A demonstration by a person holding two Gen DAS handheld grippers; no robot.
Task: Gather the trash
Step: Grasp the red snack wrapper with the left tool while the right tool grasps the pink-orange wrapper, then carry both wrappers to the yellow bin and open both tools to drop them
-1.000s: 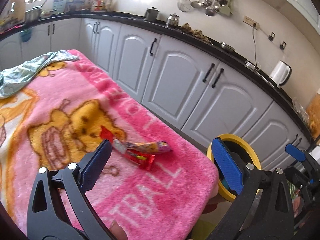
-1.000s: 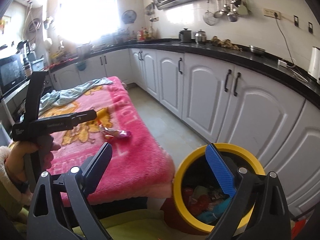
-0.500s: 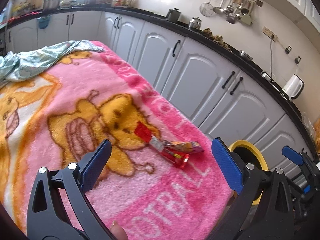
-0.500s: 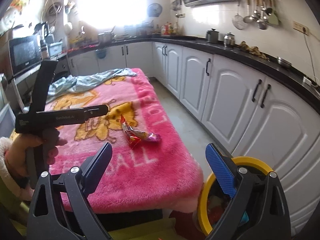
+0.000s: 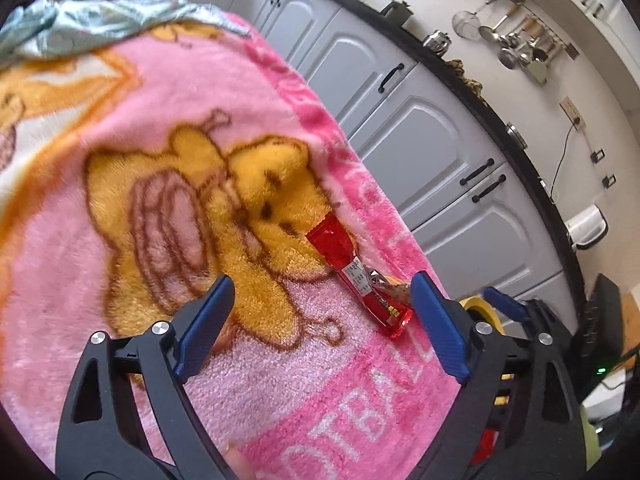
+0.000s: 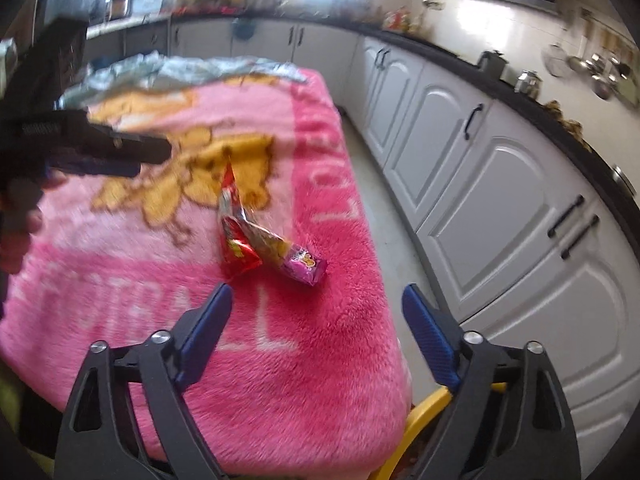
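Covering the bench, a pink fleece blanket (image 5: 120, 128) printed with a yellow cartoon bear (image 5: 224, 216) and pale block lettering took up most of both views. White kitchen cabinets (image 6: 500, 184) with dark handles ran under a black countertop (image 5: 472, 92) past the blanket's far side. A crumpled pale green cloth (image 5: 100, 24) lay across the blanket's far end. Beyond the near corner of the blanket, the yellow rim of a trash bin (image 6: 420, 432) showed low down, partly hidden behind the claws.

The left claw (image 5: 320, 320) was angled down over the blanket, its blue-padded jaws wide apart but closing, with nothing pressed between them. The right claw (image 6: 316, 332) hung likewise over the blanket's near corner, jaws wide yet closing, and held nothing. In the right wrist view the left claw (image 6: 100, 152) reached in from the left edge, blurred, with the person's hand (image 6: 20, 216) gripping it.

The trash lay near the blanket's near corner, just beyond both claws' tips: a red snack wrapper (image 5: 356, 276) with a white label, and touching it a crinkled pink and yellow wrapper (image 6: 288, 256). In the left wrist view that second wrapper sat mostly hidden behind the claw's right finger (image 5: 436, 320).
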